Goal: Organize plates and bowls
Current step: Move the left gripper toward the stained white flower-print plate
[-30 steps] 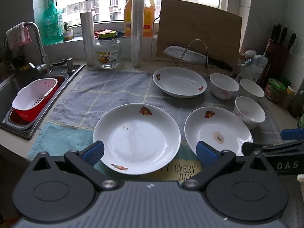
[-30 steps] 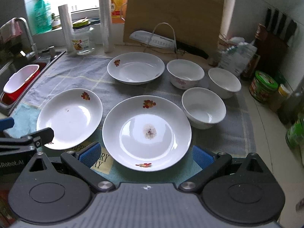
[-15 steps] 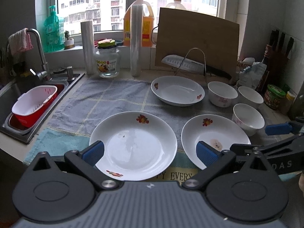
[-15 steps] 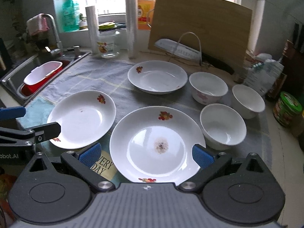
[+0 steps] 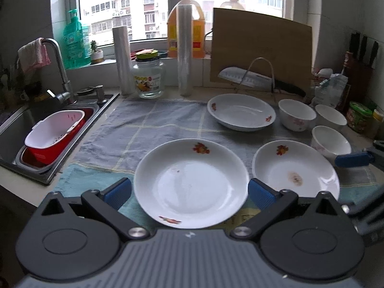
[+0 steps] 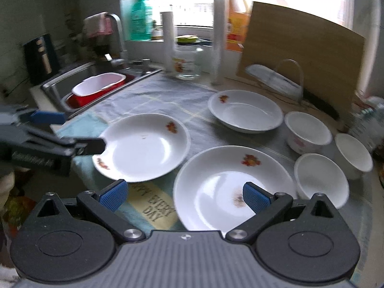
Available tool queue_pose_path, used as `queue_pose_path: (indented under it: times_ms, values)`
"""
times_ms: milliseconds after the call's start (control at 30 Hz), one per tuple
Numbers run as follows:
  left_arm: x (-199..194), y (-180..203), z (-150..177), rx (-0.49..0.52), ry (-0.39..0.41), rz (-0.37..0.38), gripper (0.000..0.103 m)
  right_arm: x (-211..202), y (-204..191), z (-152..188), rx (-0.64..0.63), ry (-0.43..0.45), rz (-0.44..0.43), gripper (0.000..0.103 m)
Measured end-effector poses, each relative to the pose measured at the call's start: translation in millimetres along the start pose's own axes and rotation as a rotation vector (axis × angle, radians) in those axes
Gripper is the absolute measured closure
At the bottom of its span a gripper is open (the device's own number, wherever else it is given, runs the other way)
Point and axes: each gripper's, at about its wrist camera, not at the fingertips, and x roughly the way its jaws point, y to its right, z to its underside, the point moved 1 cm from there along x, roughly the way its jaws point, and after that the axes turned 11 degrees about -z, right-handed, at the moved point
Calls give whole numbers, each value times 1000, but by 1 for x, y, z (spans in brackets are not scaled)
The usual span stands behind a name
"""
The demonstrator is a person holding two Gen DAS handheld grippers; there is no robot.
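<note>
From the left wrist, the left claw [image 5: 188,193] gapes wide and empty, its blue pads flanking a white floral-rimmed ceramic plate [image 5: 191,183] at the worktop's front edge. A stained white plate [image 5: 295,169] lies just beside it, with three small white bowls [image 5: 330,141] towards the right edge.

From the right wrist, the right claw [image 6: 183,195] is equally wide and empty above the stained white plate [image 6: 234,189].
</note>
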Motion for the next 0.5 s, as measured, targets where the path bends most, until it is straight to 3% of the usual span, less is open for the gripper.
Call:
queue_pose_path:
  times_ms: [233,500]
  values:
    - [27,-22,-1,31,1,18,1,29,-25,-1,-37,-24,-24,0]
    - [73,-51,-12,90,-21,110,1,78,-55,0,-15,-68,-4,0]
